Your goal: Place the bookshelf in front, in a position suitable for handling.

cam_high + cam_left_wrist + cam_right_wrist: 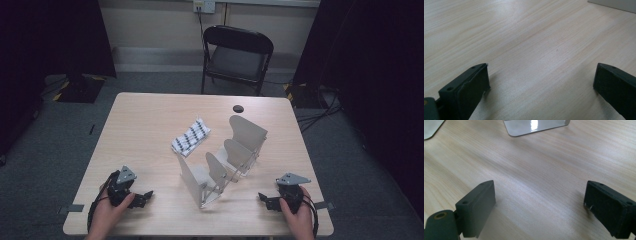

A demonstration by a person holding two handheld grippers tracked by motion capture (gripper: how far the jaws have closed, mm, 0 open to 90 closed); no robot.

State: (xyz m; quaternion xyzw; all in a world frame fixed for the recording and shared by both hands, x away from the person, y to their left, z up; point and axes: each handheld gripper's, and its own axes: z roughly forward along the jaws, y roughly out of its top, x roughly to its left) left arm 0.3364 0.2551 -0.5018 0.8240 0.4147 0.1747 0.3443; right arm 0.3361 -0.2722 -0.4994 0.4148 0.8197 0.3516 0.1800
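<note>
From above, our left gripper (pixel 142 196) and right gripper (pixel 264 198) rest released, flanking the metal rack (pixel 220 165), the folded cloth (pixel 191 137) beyond it. Left gripper view: bare table (pixel 529 45) between spread jaws. Right gripper view: the rack's foot (pixel 534 126) lies ahead, so we judge reaching forward comes next.

Cloth (pixel 191 137) behind rack (pixel 225 160), touching

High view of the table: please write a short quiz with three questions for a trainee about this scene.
1. True or false: the left tool holds the folded cloth.
2. What stands between the two tools on the table? A) a metal rack B) a bowl C) a box
3. How do the jaws of the right tool stand?

Key: 1. False; it is empty and apart from the cloth. 2. A, the metal rack. 3. Open, nothing between them.
</note>
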